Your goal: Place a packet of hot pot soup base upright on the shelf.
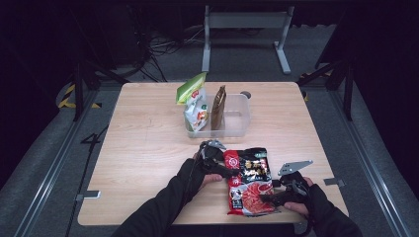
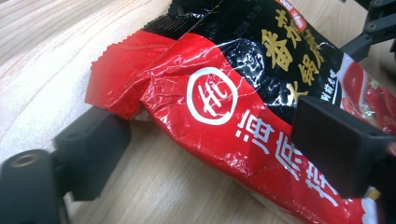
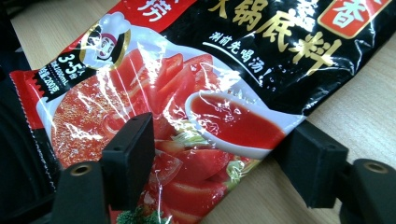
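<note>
Red-and-black soup base packet (image 1: 248, 180) lying flat on the near part of the wooden tabletop (image 1: 143, 148), long axis running away from the person, red sealed end toward the left gripper.

Left gripper (image 1: 221, 168) at the packet's upper left corner. In the left gripper view, fingers apart: one finger (image 2: 91, 149) low on the tabletop beside the crimped red edge, the other (image 2: 338, 144) above the printed face of the packet (image 2: 219, 107). Packet corner between them; no clamping visible.

Right gripper (image 1: 271, 197) at the packet's lower right part. In the right gripper view, fingers apart: one finger (image 3: 130, 154) over the tomato picture on the packet (image 3: 187, 93), the other (image 3: 315, 165) off the packet's edge, over bare wood. Contact with the film not discernible.

Clear plastic bin (image 1: 237, 118) at the far middle of the tabletop, well apart from the packet. Green-topped snack bag (image 1: 193, 101) and dark brown pouch (image 1: 218, 107) standing upright inside, side by side.
</note>
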`<action>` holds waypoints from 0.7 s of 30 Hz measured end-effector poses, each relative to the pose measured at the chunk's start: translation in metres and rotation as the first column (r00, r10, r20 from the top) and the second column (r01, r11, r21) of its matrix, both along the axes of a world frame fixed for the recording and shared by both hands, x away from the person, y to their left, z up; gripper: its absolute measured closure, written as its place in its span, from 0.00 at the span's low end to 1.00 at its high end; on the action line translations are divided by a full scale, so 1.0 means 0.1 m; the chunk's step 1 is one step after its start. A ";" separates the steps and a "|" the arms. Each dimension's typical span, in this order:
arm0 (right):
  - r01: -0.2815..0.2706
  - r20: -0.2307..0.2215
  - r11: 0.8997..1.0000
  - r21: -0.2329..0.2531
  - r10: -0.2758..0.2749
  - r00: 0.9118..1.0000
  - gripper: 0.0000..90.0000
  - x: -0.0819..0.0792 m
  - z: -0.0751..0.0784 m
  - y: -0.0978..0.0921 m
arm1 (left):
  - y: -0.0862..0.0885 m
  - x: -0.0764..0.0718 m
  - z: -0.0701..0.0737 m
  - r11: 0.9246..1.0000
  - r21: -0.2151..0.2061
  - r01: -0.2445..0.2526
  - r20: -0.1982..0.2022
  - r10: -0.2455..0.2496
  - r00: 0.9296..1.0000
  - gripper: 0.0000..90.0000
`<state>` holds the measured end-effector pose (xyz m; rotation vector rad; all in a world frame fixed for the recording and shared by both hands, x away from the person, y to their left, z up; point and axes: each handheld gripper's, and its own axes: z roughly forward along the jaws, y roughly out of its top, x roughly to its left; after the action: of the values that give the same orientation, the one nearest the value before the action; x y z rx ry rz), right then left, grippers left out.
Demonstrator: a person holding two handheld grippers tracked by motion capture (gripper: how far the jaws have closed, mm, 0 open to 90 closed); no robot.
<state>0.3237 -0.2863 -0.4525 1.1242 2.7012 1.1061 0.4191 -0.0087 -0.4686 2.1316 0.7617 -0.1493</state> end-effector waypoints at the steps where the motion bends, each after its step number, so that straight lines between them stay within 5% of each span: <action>1: 0.001 0.002 1.000 -0.004 -0.001 1.000 0.36 0.00 0.00 0.00 | 0.00 0.01 0.00 1.000 -0.006 0.000 -0.004 0.000 1.000 0.19; 12: 0.055 -0.006 0.998 0.030 -0.055 0.998 0.70 0.05 -0.02 -0.04 | 0.01 0.04 -0.01 0.999 -0.034 0.013 -0.033 -0.014 0.999 0.28; 21: 0.090 0.070 0.995 0.043 -0.093 0.993 0.87 -0.02 -0.01 -0.01 | 0.02 0.05 -0.02 0.999 -0.042 0.001 -0.031 -0.002 1.000 0.23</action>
<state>0.3218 -0.2870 -0.4533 1.1770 2.5577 1.1684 0.4243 -0.0066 -0.4703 2.0944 0.7683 -0.1981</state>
